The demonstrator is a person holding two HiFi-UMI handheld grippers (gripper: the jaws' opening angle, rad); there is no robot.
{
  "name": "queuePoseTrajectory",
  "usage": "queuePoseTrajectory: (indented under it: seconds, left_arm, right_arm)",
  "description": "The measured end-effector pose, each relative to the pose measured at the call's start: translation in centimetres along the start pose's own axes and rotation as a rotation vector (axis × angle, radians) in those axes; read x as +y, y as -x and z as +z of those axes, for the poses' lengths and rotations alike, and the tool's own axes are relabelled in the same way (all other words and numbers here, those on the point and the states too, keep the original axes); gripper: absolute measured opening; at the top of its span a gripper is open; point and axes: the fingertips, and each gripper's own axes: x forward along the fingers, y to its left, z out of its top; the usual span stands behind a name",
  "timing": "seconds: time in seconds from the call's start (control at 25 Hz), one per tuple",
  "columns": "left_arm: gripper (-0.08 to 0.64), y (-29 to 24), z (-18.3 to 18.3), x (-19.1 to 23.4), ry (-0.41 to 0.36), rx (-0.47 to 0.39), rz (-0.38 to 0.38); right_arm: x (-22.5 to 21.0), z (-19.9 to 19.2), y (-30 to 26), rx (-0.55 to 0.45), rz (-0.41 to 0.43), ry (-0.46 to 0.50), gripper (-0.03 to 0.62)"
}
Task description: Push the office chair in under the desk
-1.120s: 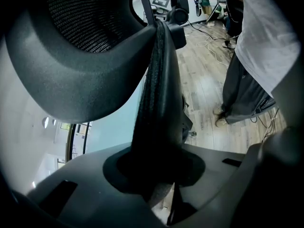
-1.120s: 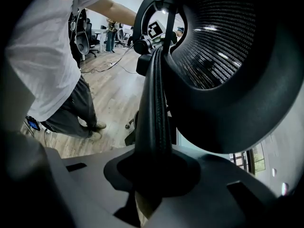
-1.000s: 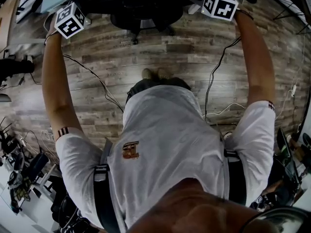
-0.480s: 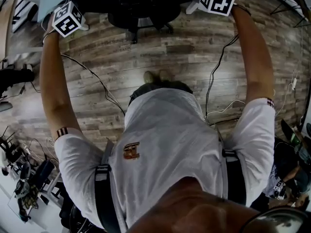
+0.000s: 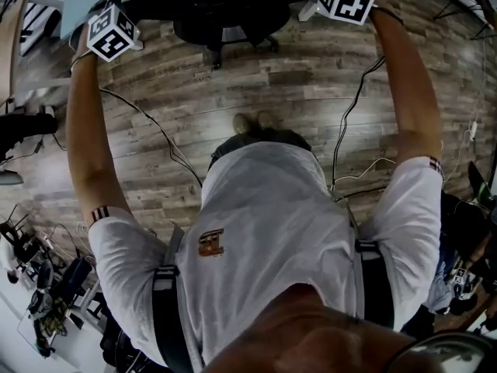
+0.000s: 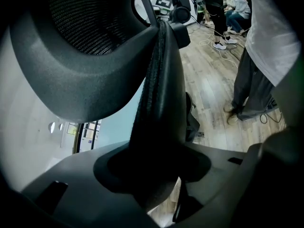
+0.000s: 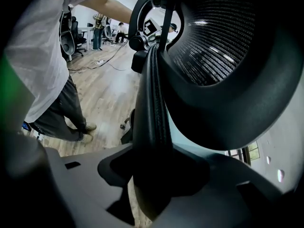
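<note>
Jaws just opened, chair backrest (image 6: 159, 80) between them

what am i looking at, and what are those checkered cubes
No robot: a person in a white shirt holds a two-jaw hand tool, a gripper, in each hand; the marked cubes are part of them. The head view looks down from a camera on the person's head at a wooden floor, loose cables and a black office chair. The other two views come from cameras riding on the left gripper and the right gripper. Each looks along its own jaws, with a side edge of the chair's back between them. Both pairs of jaws have just been opening, so they seem to stand loose around that edge, not clamped.
</note>
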Motion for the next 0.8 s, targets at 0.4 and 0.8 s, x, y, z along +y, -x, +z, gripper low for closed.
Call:
queuePoseTrajectory:
  seconds: [0.4, 0.8]
  left_arm:
    - [0.272, 2.7, 0.5, 0.6, 0.024, -0.035, 0.053]
    - [0.273, 10.0, 3.6, 0.1, 0.243, -0.285, 0.171]
  right_arm:
    - [0.0, -0.5, 2.6, 0.006, -0.034, -0.080, 0.222]
    - [0.5, 1.3, 10.8, -0.215, -0.154, -0.249, 0.224]
